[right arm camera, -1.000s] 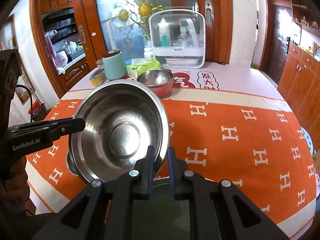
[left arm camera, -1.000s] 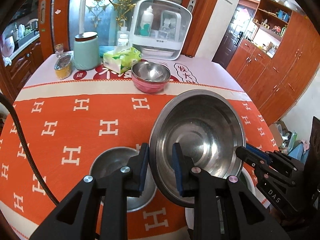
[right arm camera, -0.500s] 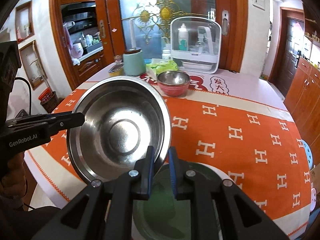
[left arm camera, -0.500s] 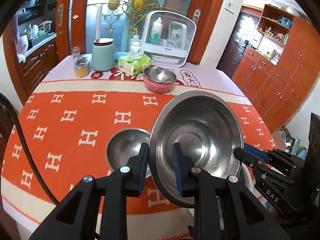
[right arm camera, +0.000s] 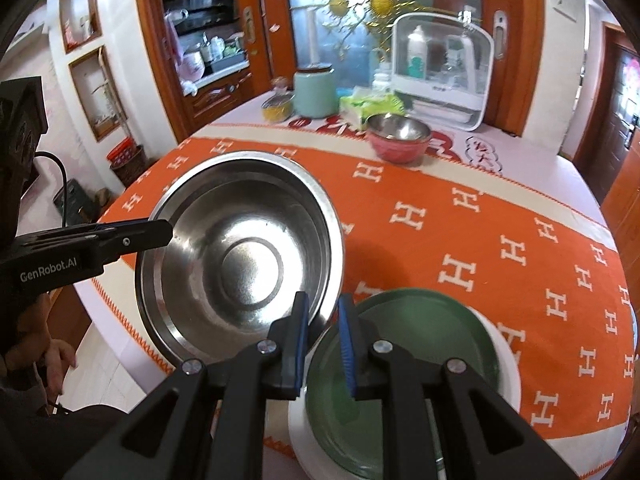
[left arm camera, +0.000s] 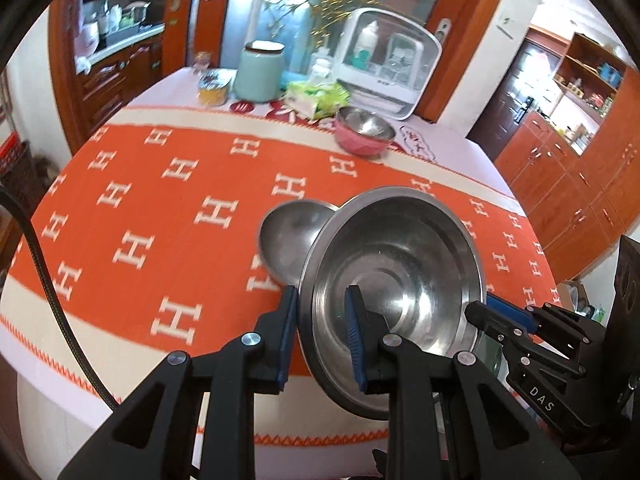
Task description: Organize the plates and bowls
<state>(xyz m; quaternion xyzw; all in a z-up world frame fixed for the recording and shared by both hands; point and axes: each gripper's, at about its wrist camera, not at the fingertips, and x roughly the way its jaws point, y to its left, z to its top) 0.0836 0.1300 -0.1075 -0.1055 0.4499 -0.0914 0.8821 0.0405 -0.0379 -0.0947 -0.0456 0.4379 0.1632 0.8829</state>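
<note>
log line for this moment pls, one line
left gripper: shut on large steel bowl rim | right gripper: shut on opposite rim | bowl: tilted, above table edge | below: green plate

This is a home dining room. A round table [left arm camera: 132, 216] stands between wooden cabinets [left arm camera: 568, 184], and a kitchen doorway [right arm camera: 208, 40] shows behind.

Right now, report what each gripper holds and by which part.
Both hold the large steel bowl by its rim: left gripper on one side, right gripper on the opposite side.
</note>
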